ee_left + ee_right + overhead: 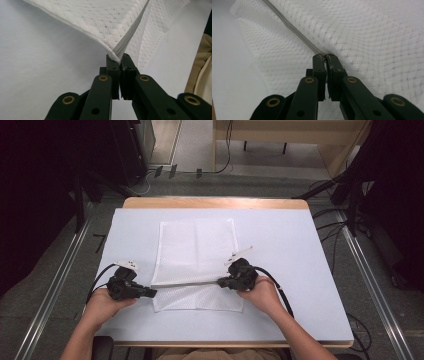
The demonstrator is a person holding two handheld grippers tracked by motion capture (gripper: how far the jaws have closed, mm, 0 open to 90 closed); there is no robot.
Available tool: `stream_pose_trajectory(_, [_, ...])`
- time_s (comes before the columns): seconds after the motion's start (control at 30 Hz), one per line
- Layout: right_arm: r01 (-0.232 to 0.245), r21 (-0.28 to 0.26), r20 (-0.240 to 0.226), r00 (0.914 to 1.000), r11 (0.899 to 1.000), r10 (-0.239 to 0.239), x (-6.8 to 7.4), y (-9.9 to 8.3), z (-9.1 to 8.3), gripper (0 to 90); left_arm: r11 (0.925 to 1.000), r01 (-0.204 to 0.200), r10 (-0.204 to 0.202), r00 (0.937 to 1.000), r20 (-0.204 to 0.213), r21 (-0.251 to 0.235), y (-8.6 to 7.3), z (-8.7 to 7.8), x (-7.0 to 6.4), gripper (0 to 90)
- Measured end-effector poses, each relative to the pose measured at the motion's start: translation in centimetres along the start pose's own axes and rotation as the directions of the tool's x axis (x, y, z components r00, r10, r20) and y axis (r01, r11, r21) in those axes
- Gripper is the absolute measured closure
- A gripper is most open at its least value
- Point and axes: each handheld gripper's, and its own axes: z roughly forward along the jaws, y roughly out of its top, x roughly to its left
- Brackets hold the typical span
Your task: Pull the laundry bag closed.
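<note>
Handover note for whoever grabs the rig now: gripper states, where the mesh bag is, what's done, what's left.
Left gripper: shut on the zipper edge at its left end.
Right gripper: shut on the same edge at its right end.
White mesh bag: flat on the white table cover, near end raised and pulled taut between the grippers.
Done: both grasps set.
Left: likely lift or fold the bag; keep tension even so the edge doesn't slip from the fingers.

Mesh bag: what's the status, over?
Left gripper and right gripper both shut on mesh bag, one at each end of its grey zipper. Zipper edge lifted taut. Nothing in the way on the table.
</note>
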Motion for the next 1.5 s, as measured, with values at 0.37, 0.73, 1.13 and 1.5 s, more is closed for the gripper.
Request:
stream_pose_trajectory(0.37, [-0.008,0.001,0.001,1.0,1.0,0.008,-0.5,-0.5,-0.6,88.3,1.0,0.006,-0.006,1.0,0.006,-0.001,0.0,0.0,0.1,88.5])
stream_pose_trajectory(0.73, [-0.036,0.005,0.015,0.9992,0.999,0.036,-1.5,-1.4,-1.7,88.3,0.9999,0.013,-0.013,0.9999,0.003,0.006,-0.1,-0.1,0.1,88.6])
stream_pose_trajectory(1.13, [-0.049,0.002,0.019,0.9986,0.999,0.049,-2.4,-2.7,-2.9,88.3,0.9997,0.014,-0.015,0.9998,0.011,0.019,-0.1,0.2,0.0,88.6])
stream_pose_trajectory(1.5, [-0.046,-0.006,0.009,0.9989,0.999,0.047,-2.2,-3.1,-3.2,88.0,0.9998,0.016,-0.017,0.9995,0.026,0.008,-0.2,0.1,0.2,88.2])
